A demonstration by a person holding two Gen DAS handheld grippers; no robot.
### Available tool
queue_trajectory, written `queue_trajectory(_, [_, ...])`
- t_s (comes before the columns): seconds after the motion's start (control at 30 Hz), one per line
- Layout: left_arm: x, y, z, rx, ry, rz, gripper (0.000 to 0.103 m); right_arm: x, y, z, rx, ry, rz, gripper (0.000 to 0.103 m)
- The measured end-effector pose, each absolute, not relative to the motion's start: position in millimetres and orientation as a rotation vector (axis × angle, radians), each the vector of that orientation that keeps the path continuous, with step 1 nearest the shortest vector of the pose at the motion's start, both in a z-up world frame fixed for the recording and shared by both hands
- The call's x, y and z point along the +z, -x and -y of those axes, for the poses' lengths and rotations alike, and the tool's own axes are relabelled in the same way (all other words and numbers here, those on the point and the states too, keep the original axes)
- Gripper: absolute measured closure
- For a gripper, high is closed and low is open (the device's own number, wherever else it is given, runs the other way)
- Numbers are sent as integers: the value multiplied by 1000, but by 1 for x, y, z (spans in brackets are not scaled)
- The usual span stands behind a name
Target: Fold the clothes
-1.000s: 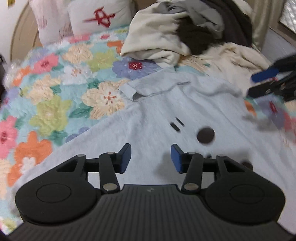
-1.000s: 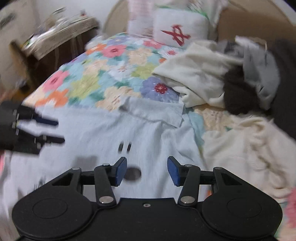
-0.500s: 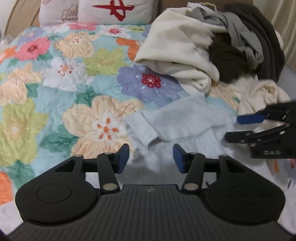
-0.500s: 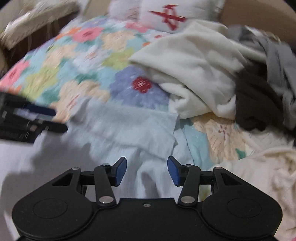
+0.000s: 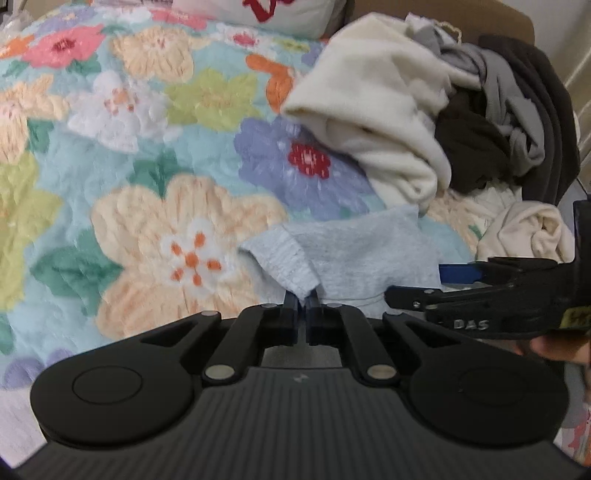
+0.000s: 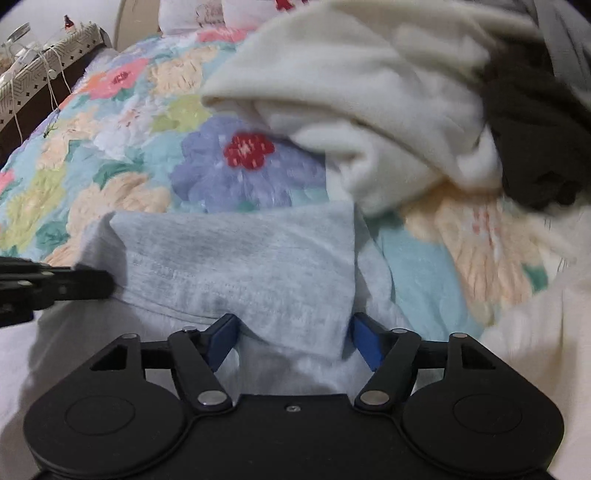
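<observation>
A light grey garment lies on the flowered bedspread, its sleeve (image 5: 354,254) folded over near the top. My left gripper (image 5: 303,306) is shut on the ribbed cuff (image 5: 284,266) of that sleeve. My right gripper (image 6: 291,339) is open, its blue pads either side of the sleeve's near edge (image 6: 258,273), over the garment's body (image 6: 74,339). The right gripper also shows at the right of the left wrist view (image 5: 436,284); the left gripper shows at the left of the right wrist view (image 6: 88,284).
A pile of cream (image 5: 376,110), grey and dark brown (image 5: 476,147) clothes lies beyond the sleeve. Pillows (image 5: 288,14) stand at the bed's head. A low cabinet (image 6: 40,81) stands off the bed's left side. The flowered bedspread (image 5: 129,166) spreads left.
Both grippers have moved forward to the folded sleeve. My left gripper has gone from open to shut on the cuff. My right gripper has stayed open.
</observation>
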State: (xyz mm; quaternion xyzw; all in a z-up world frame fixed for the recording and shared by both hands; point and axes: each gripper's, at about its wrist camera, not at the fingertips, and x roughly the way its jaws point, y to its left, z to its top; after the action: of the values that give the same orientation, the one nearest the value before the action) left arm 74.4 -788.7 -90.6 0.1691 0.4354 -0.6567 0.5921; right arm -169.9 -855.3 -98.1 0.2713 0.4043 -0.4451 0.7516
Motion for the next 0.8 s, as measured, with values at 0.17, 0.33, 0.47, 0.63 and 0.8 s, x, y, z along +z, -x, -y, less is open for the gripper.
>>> queue_trajectory(0.17, [-75, -92, 799, -1487, -291, -1051, 101, -57, 148, 864, -983, -420, -759, 94])
queue_trajectory(0.33, [-68, -95, 820, -1421, -256, -1052, 98, -35, 130, 886, -950, -368, -686, 90])
queue_trajectory(0.47, [-78, -116, 834, -1295, -129, -1191, 87, -28, 136, 893, -961, -375, -694, 40])
queue_trajectory(0.63, [-76, -129, 818, -1250, -85, -1177, 61, -12, 198, 884, -1053, -437, -664, 40])
queue_trajectory(0.8, [-65, -105, 778, -1393, -141, -1183, 61, -5, 266, 845, -1041, -520, -718, 39])
